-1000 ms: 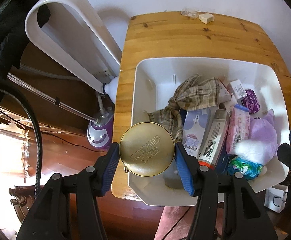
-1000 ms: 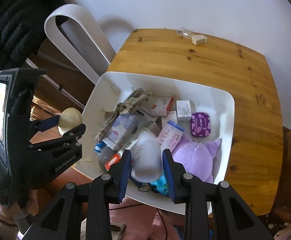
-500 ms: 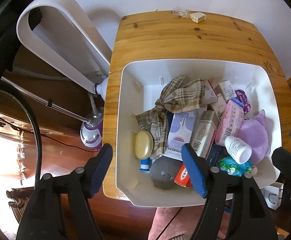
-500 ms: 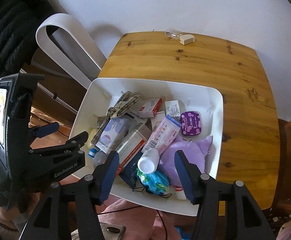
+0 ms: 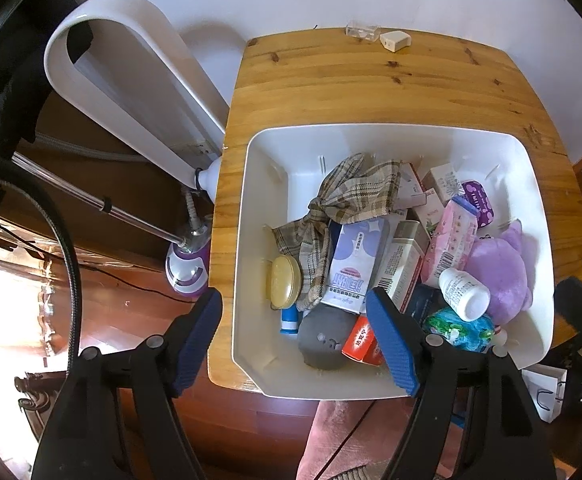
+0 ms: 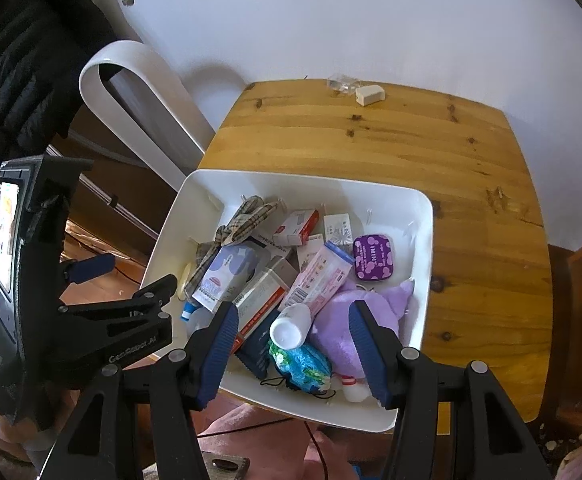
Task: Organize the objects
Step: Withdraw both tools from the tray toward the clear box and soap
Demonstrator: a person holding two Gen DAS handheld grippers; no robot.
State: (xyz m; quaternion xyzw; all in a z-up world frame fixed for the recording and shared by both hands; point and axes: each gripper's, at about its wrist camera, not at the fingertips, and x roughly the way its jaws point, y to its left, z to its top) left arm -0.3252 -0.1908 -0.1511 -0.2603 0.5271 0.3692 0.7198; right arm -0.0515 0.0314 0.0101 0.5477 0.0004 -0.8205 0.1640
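At frame centre, the bin [image 5: 247,264] is packed with collected items; tin [image 5: 285,282] and bottle [image 6: 291,325] are released inside, so both grippers [image 5: 295,340] [image 6: 293,354] are held open, empty.

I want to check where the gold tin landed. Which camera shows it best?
The left wrist view: the gold tin leans on edge in the white bin beside the plaid cloth. The right wrist view shows only a sliver.

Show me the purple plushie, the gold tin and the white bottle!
purple plushie [image 5: 499,268], left wrist view, its body.
gold tin [image 5: 284,281], left wrist view, its lid.
white bottle [image 6: 291,326], right wrist view, its side.
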